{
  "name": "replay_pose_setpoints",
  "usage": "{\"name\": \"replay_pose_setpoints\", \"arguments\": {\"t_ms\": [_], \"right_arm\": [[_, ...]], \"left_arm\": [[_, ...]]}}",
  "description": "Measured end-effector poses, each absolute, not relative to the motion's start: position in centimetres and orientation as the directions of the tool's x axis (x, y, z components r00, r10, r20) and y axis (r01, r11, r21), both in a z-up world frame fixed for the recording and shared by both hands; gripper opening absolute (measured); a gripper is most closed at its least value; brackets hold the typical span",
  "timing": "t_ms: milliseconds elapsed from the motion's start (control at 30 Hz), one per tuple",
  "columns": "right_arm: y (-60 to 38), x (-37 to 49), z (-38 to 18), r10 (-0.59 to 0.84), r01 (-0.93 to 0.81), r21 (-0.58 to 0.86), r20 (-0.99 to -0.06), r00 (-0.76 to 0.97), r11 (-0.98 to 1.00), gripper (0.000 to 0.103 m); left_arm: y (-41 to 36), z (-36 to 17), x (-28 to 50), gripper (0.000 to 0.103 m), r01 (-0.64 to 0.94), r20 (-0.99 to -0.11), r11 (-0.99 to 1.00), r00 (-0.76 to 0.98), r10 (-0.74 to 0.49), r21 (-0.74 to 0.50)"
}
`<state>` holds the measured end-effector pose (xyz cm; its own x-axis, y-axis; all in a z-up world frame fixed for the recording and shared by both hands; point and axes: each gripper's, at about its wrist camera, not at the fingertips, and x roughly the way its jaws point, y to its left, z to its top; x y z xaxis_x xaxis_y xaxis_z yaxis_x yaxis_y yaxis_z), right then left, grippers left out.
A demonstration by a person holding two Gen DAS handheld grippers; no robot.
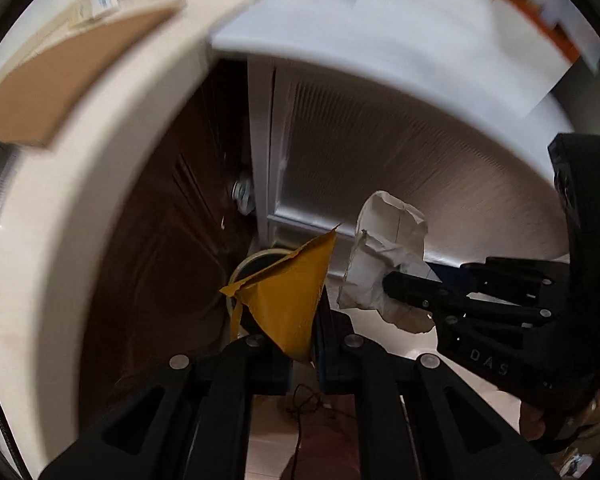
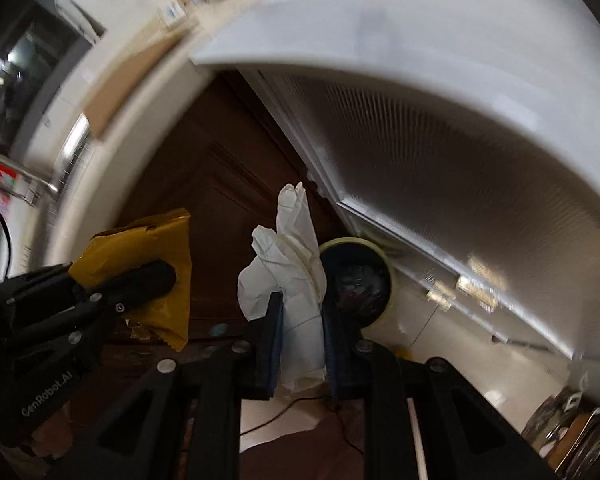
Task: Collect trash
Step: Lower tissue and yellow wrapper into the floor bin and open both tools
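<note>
My left gripper (image 1: 300,344) is shut on a torn yellow paper envelope (image 1: 288,304), held up in the air; it also shows in the right wrist view (image 2: 148,264). My right gripper (image 2: 300,320) is shut on a crumpled white paper (image 2: 292,264), also seen in the left wrist view (image 1: 384,256). Beyond both, on the floor, stands a round trash bin (image 2: 356,284) with a pale rim and a dark liner, partly hidden behind the yellow envelope in the left wrist view (image 1: 260,260).
A cream table edge (image 1: 112,168) curves overhead at the left with a brown cardboard sheet (image 1: 68,80) on top. A white ribbed cabinet (image 1: 380,152) and a dark brown wooden panel (image 2: 220,184) stand behind the bin. A thin cable (image 1: 300,404) lies on the pale floor.
</note>
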<state>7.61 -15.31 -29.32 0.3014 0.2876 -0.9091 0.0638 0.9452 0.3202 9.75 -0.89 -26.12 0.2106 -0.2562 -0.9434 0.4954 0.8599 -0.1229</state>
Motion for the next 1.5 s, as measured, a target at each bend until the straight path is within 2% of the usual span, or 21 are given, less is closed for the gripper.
{"name": "replay_pose_setpoints", "arguments": {"t_ms": [200,400,467,667,733,967,1200,1333,1500], "right_arm": [[-14.7,10.0,-38.2,0.235,-0.018,0.240,-0.929,0.285,0.971,0.019],[-14.7,11.4,-47.6,0.237,-0.046,0.233,-0.942,0.236,0.971,0.022],[-14.7,11.6,-49.8,0.233,-0.044,0.229,-0.947,0.223,0.972,0.022],[-14.3,11.4,-54.2,0.245,-0.070,0.235,-0.944,0.221,0.969,0.043],[-14.3,11.3,-55.0,0.244,-0.070,0.234,-0.942,0.230,0.970,0.049],[-14.9,10.8,-55.9,0.246,-0.046,0.242,-0.939,0.241,0.969,0.049],[-14.8,10.7,-53.6,0.244,-0.037,0.243,-0.936,0.253,0.969,0.049],[-14.6,9.7,-52.0,0.255,-0.025,0.257,-0.933,0.255,0.966,0.049],[-14.6,8.7,-46.9,0.261,-0.010,0.267,-0.930,0.259,0.964,0.049]], "left_arm": [[-2.1,-35.5,12.0,0.007,0.488,-0.966,0.873,0.228,-0.123,0.004],[-2.2,-42.9,14.1,0.009,0.454,-0.979,0.891,0.186,-0.084,0.010],[-2.0,-45.1,14.3,0.022,0.443,-0.982,0.896,0.172,-0.082,0.003],[-1.4,-48.8,14.1,0.051,0.429,-0.983,0.903,0.171,-0.072,0.008],[-1.0,-49.7,14.1,0.057,0.407,-0.983,0.914,0.167,-0.072,0.002],[-0.8,-50.6,13.6,0.058,0.371,-0.984,0.929,0.165,-0.064,0.001],[-1.4,-49.1,12.8,0.058,0.392,-0.979,0.919,0.196,-0.051,0.030],[-1.3,-46.3,12.0,0.058,0.386,-0.975,0.922,0.213,-0.061,0.027],[-1.0,-41.0,10.4,0.058,0.379,-0.962,0.925,0.257,-0.092,0.013]]}}
